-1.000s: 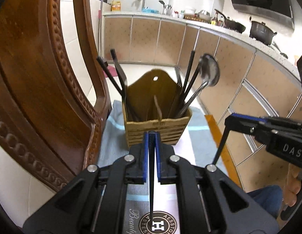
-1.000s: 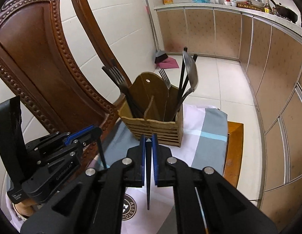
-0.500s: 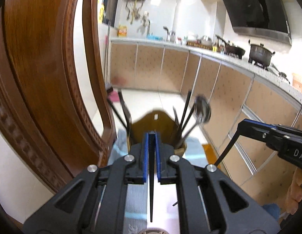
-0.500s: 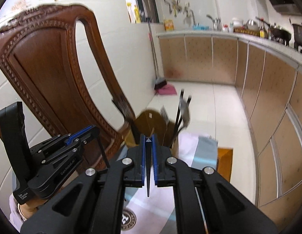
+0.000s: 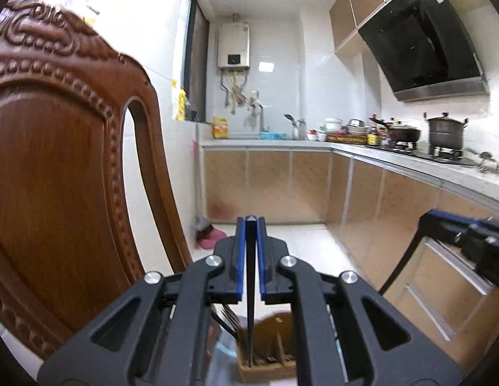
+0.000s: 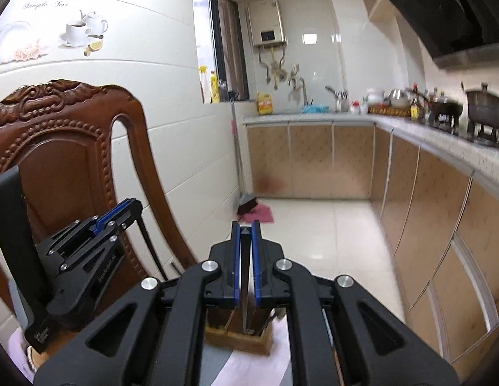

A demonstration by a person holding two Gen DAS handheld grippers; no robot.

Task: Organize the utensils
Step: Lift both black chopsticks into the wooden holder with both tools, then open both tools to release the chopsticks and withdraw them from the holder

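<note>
My left gripper (image 5: pixel 249 222) is shut on a thin black chopstick (image 5: pixel 250 289) that hangs down from its blue pads. Its tip hangs in front of the wooden utensil holder (image 5: pixel 275 331), low in the left wrist view, where fork tines (image 5: pixel 230 315) show. My right gripper (image 6: pixel 245 226) is likewise shut on a second black chopstick (image 6: pixel 245 289), high over the same holder (image 6: pixel 239 341). Each gripper shows in the other's view: the right gripper (image 5: pixel 426 222) at the right edge, the left gripper (image 6: pixel 135 207) at the left, each with its stick dangling.
A carved brown chair back (image 5: pixel 56 193) stands close on the left. Kitchen cabinets and a counter (image 5: pixel 410 157) with pots run along the right and far wall. The holder rests on a grey and white cloth (image 6: pixel 275 366). A pink rag (image 6: pixel 259 215) lies on the floor.
Both grippers have risen and tipped upward, each still clamping its chopstick. The holder has slid from mid-frame to the bottom edge of both views.
</note>
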